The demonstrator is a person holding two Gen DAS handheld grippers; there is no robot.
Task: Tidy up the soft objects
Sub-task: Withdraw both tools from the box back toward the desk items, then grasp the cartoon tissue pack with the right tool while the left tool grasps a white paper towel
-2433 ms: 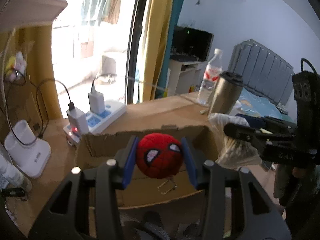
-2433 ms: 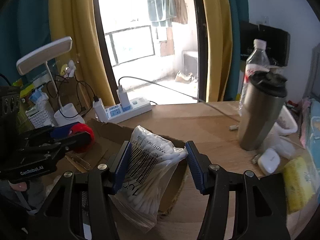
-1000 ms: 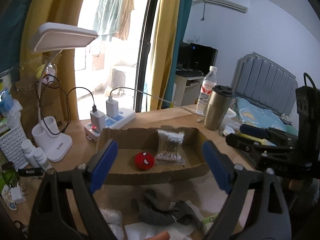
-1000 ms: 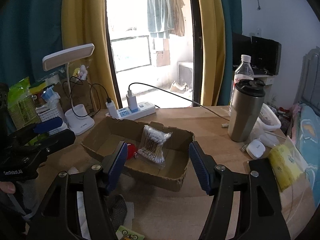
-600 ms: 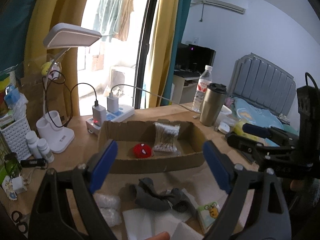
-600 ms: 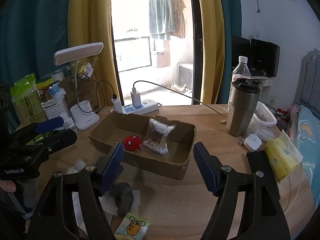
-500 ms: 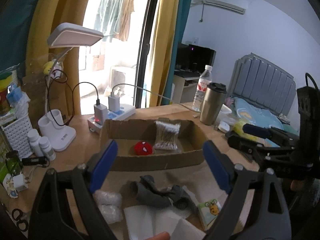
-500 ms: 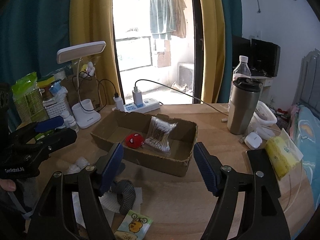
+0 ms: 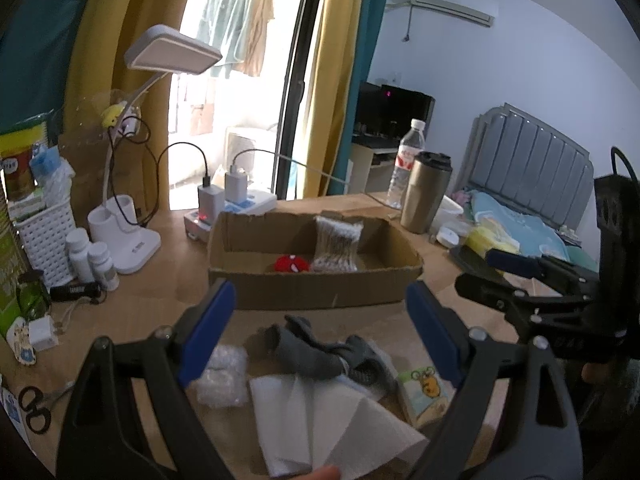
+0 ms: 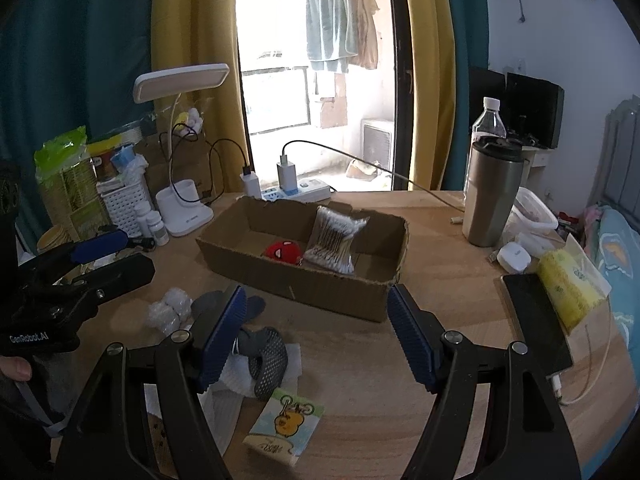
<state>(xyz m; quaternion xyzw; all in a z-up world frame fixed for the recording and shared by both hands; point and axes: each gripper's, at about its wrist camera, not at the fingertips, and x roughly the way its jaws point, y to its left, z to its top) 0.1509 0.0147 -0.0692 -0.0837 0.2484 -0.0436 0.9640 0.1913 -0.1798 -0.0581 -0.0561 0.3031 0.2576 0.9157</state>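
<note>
Left gripper (image 9: 320, 330) and right gripper (image 10: 316, 334): fingers spread, empty, above the surface (image 10: 440, 300). Box (image 10: 320, 284) contains plush (image 10: 282, 251) beside swab bag (image 10: 334, 240)

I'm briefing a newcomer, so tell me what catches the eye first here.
The cardboard box in the middle of the desk, holding a red spider-face plush beside a bag of cotton swabs. Nearer the camera, dark grey socks lie outside the box, between the open left gripper and right gripper.
</note>
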